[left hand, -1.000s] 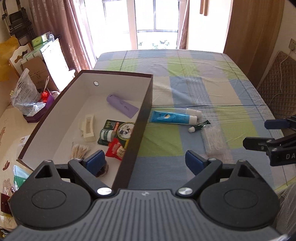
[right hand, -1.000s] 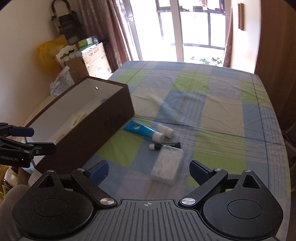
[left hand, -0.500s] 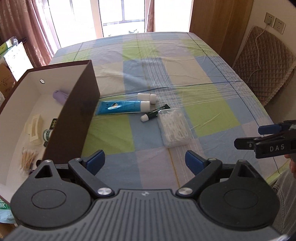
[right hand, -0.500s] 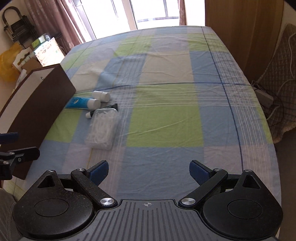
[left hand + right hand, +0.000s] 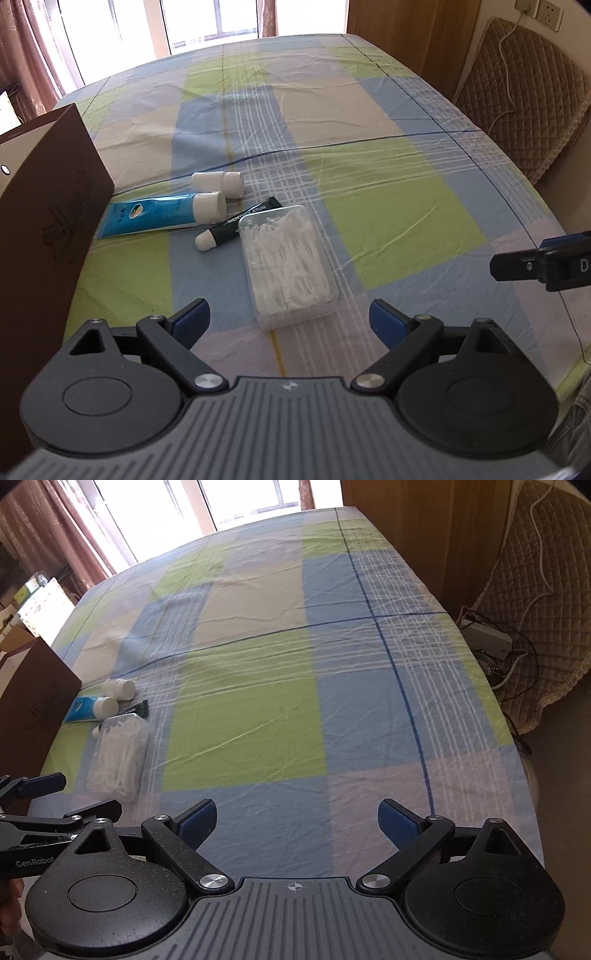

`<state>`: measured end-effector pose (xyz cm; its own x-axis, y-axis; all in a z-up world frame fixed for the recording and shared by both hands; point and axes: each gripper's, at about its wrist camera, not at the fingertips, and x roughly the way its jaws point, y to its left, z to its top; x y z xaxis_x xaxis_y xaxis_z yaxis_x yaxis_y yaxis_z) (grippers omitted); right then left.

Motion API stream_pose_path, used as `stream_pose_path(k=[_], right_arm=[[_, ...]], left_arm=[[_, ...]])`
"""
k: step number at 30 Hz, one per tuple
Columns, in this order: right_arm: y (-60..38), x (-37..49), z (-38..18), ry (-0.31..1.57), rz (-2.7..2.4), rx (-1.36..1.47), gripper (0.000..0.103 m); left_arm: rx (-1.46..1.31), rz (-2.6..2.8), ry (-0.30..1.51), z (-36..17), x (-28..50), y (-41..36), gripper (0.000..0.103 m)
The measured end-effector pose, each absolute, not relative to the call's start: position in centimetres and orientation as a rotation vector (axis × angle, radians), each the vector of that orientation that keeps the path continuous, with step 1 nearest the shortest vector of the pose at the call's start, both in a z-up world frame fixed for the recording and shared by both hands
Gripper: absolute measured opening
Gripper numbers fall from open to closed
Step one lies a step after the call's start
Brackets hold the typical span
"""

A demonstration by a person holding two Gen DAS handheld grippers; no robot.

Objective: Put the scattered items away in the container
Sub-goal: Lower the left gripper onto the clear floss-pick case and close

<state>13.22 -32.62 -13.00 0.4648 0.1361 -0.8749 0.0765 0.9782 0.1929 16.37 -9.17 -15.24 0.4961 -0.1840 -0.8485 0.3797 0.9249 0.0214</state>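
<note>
1. The clear plastic box of floss picks [image 5: 290,267] lies flat on the checked tablecloth [image 5: 388,221]; it is a rounded rectangle, its lid closed, packed with white picks that show through the walls.
2. Touching the far end of that box is a dark green Mentholatum tube [image 5: 240,225] with a white cap, lying at an angle.
3. Just beyond the green tube, farther from the box of picks, lies a blue tube [image 5: 155,216] with a white cap, and behind it a small white bottle [image 5: 218,182] on its side.
4. The dark brown container [image 5: 48,236] stands to the left of the box of picks, its wall near the blue tube's crimped end.
5. The left gripper [image 5: 290,319] hovers just short of the box of picks, jaws spread wide and empty.
6. The right gripper [image 5: 297,819] hangs over bare cloth well to the right of the box, jaws also wide and holding nothing.
</note>
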Motion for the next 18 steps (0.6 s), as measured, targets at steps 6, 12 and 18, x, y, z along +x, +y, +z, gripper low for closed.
stream_pose_path(k=[6,12,18], right_arm=[[-33.4,14.2,-13.4,1.091,0.020,0.254,0.099],[-32.7,14.8,-13.6,1.088,0.045,0.235,0.099],[-30.7,15.5,-13.4,1.066,0.137,0.201,0.099]], left_arm=[[0.278,-0.313,0.985,-16.8,18.8,-11.0,0.086],[0.269,-0.329,0.981,-17.6,20.0,-10.2,0.054],[0.267,-0.280,0.997,-17.3,18.2,-6.2,0.054]])
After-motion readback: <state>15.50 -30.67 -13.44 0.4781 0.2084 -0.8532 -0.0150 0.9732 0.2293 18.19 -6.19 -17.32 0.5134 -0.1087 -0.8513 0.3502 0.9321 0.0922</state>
